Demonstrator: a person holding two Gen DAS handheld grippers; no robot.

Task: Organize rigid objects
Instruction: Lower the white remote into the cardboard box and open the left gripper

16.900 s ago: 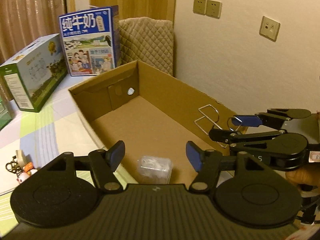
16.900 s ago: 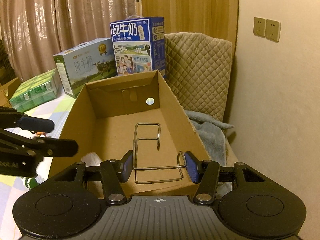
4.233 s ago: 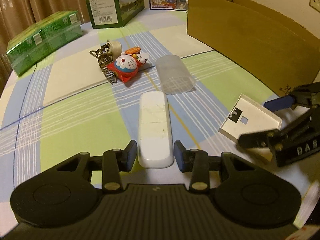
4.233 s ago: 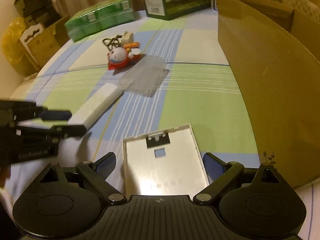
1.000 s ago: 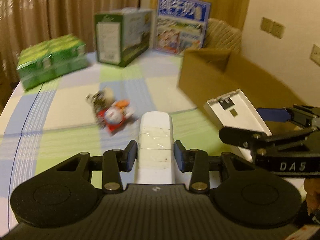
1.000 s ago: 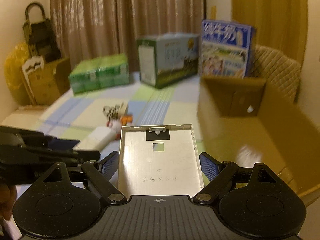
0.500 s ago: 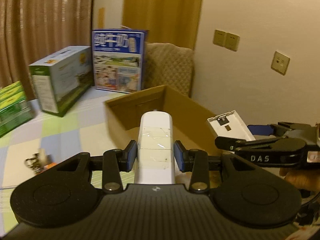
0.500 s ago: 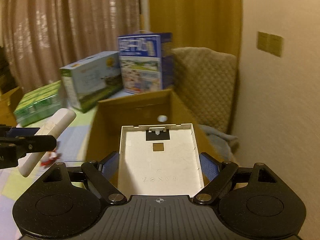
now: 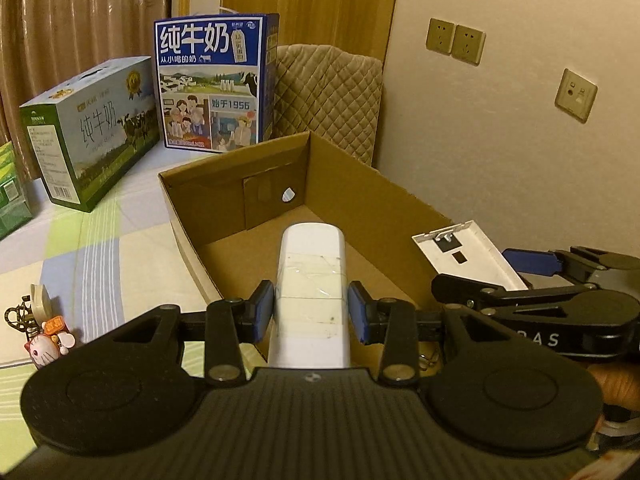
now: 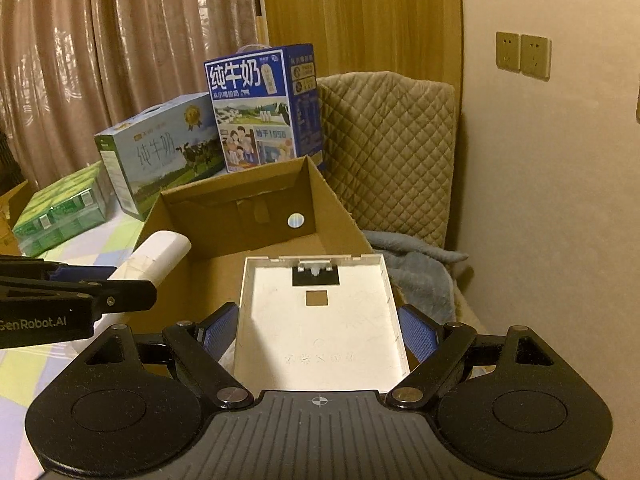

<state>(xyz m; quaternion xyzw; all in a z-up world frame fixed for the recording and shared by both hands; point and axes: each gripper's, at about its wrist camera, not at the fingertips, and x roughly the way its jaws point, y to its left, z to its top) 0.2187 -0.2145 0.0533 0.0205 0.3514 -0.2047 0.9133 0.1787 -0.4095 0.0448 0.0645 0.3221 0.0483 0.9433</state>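
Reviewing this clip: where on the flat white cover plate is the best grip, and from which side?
Across its two long side edges near the end nearest the camera, approached end-on, as the right tongs hold the white cover plate now: those edges are straight, parallel and thin-walled.

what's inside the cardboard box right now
The far half of the cardboard box shows only bare floor. The near half is hidden behind the white bar and the white tray; a bit of wire peeks out.

White bar (image 9: 311,280), white tray (image 10: 320,320), held above open cardboard box (image 9: 360,196)
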